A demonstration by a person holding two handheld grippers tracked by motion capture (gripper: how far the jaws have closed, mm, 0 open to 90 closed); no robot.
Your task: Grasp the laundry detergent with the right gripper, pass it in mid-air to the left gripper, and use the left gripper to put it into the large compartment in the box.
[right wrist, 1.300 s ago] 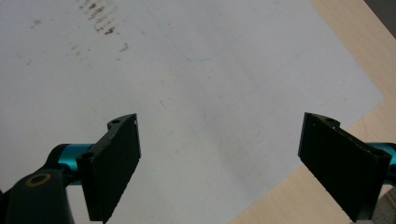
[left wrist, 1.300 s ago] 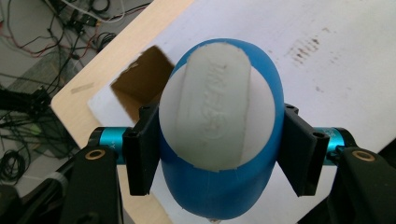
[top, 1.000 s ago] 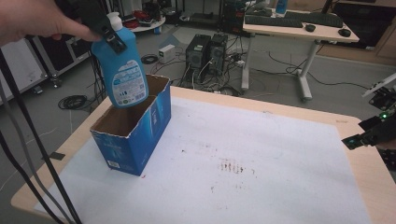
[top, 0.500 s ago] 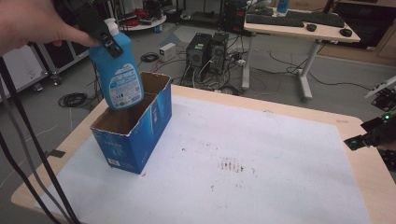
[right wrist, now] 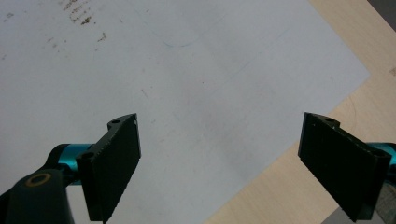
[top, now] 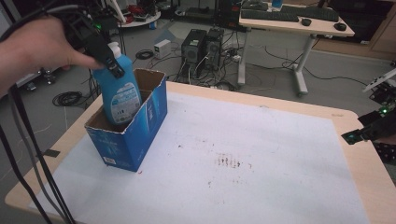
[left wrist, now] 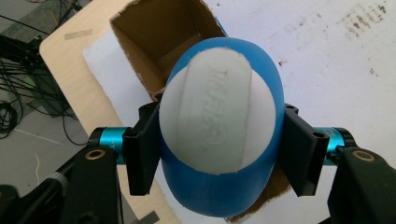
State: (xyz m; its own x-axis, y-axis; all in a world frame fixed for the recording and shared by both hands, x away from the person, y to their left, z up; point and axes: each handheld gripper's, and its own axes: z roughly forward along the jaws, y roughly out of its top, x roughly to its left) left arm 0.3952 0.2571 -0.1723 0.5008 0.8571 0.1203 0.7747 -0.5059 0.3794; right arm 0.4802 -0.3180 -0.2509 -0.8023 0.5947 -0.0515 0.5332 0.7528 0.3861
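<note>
A blue bottle [top: 119, 95] with a white cap stands partly inside an open blue cardboard box [top: 140, 130] at the table's left. My left gripper [top: 109, 58] is shut on the bottle's neck from above. In the left gripper view both black pads [left wrist: 142, 154] press the sides of the bottle [left wrist: 219, 186], whose white cap faces the camera, with the box's brown inside [left wrist: 159, 42] beyond it. My right gripper [top: 362, 133] hangs at the table's right edge. In the right gripper view its jaws [right wrist: 219, 163] stand wide apart, open, with nothing between them.
A white sheet [top: 261, 154] with dark stains covers the wooden table [top: 369, 186]. Cables trail down at the far left [top: 28, 177]. Behind the table stand a desk [top: 289, 21] and computer towers [top: 205, 46] on the floor.
My left gripper has lowered the bottle from above the box until its lower part sits inside. The right gripper has stayed put.
</note>
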